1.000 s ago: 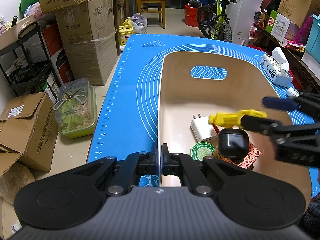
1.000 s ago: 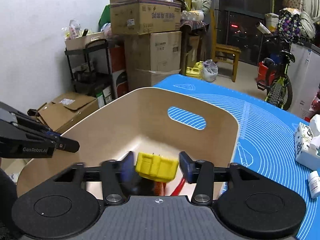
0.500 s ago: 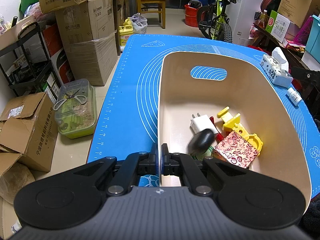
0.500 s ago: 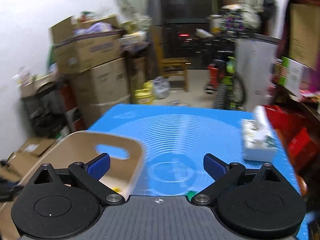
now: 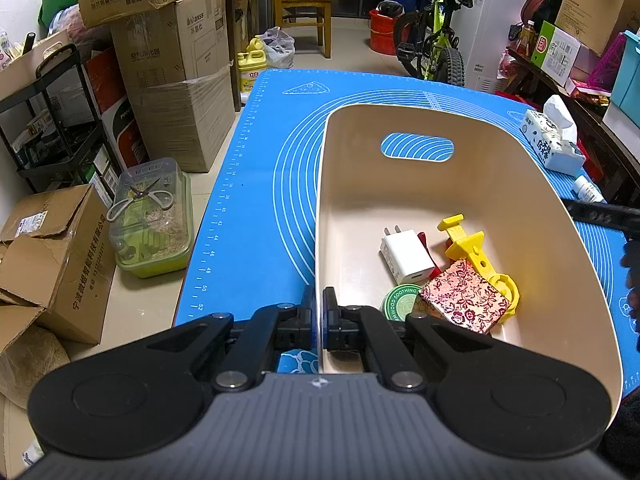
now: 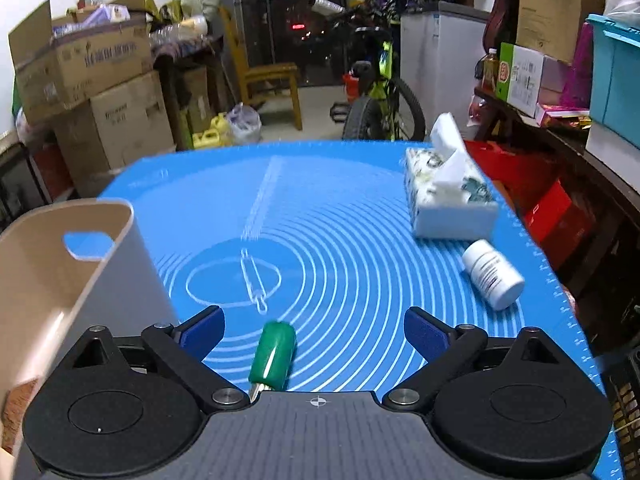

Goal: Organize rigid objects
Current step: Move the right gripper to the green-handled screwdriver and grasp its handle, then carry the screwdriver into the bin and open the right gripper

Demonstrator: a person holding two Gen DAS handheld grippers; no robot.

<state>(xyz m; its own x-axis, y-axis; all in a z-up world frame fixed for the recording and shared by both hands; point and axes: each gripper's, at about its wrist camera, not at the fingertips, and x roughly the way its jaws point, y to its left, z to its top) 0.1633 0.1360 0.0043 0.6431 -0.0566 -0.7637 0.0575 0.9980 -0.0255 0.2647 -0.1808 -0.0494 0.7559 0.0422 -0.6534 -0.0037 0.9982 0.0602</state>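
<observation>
A beige bin (image 5: 440, 184) stands on the blue mat (image 5: 260, 184). My left gripper (image 5: 319, 314) is shut on the bin's near left wall. Inside lie a white charger (image 5: 406, 256), a yellow plastic clamp (image 5: 470, 250), a red patterned box (image 5: 464, 296) and a green tin (image 5: 402, 302). My right gripper (image 6: 314, 330) is open and empty over the mat, right of the bin (image 6: 60, 276). A green-handled screwdriver (image 6: 272, 354) lies on the mat between its fingers. A white pill bottle (image 6: 492, 274) lies on its side to the right.
A tissue pack (image 6: 446, 196) sits at the mat's far right, also in the left wrist view (image 5: 554, 140). Cardboard boxes (image 5: 176, 80), a black shelf (image 5: 52, 120) and a clear plastic container (image 5: 152, 216) stand on the floor left of the table. A bicycle (image 5: 434, 40) stands behind.
My right gripper let the yellow clamp go into the bin, opened and swung right over the mat above the screwdriver. A black case seen in the bin earlier is out of sight now.
</observation>
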